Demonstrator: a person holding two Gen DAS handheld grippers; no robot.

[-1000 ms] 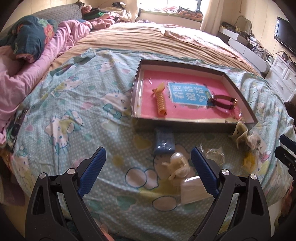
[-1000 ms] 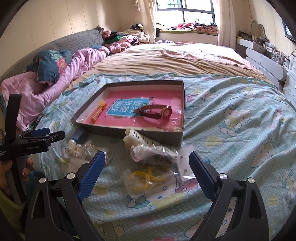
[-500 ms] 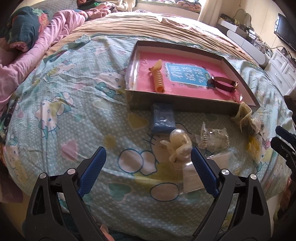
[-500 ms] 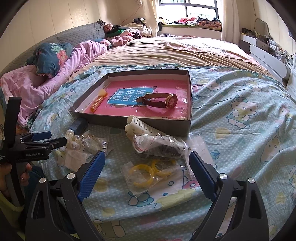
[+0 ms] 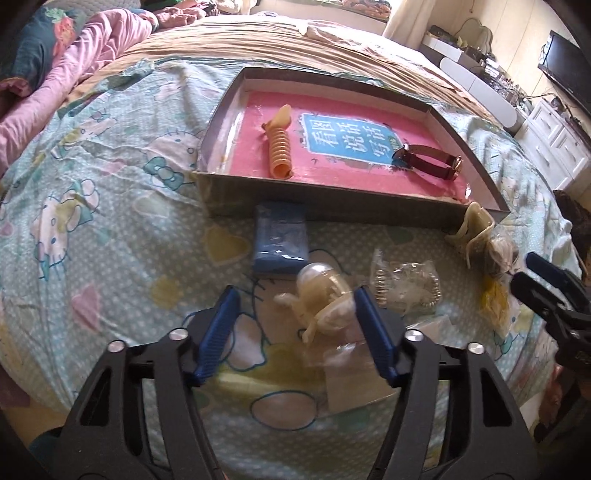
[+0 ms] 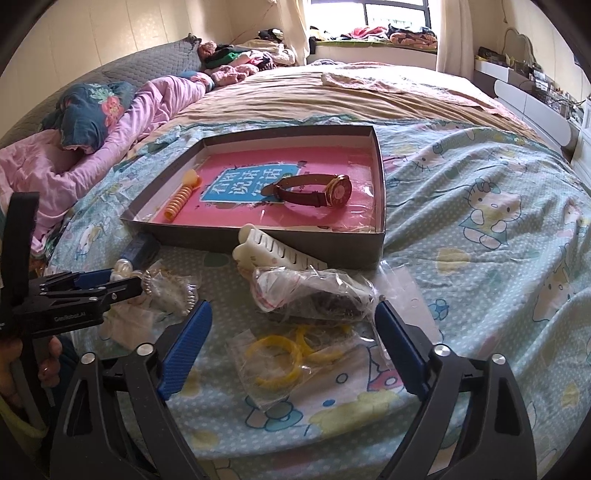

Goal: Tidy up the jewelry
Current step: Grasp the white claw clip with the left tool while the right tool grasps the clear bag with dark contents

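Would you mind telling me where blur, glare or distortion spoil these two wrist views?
Left wrist view: the cream hair clip between the left gripper pads is motion-blurred, the tray sharp; fisheye bows the bed. Right wrist view: mostly sharp; the window is blown out, and the bagged yellow bangles carry plastic glare.

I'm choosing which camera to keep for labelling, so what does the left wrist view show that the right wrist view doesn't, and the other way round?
Only the left wrist view: the left gripper from behind, its jaws just closing around the cream hair clip with a gap still on one side, and the TV.

Only the right wrist view: the yellow bangles in a bag, the dark bagged item, and the window.

Both: the tray, the watch, the orange spiral hair tie, and the blue box.
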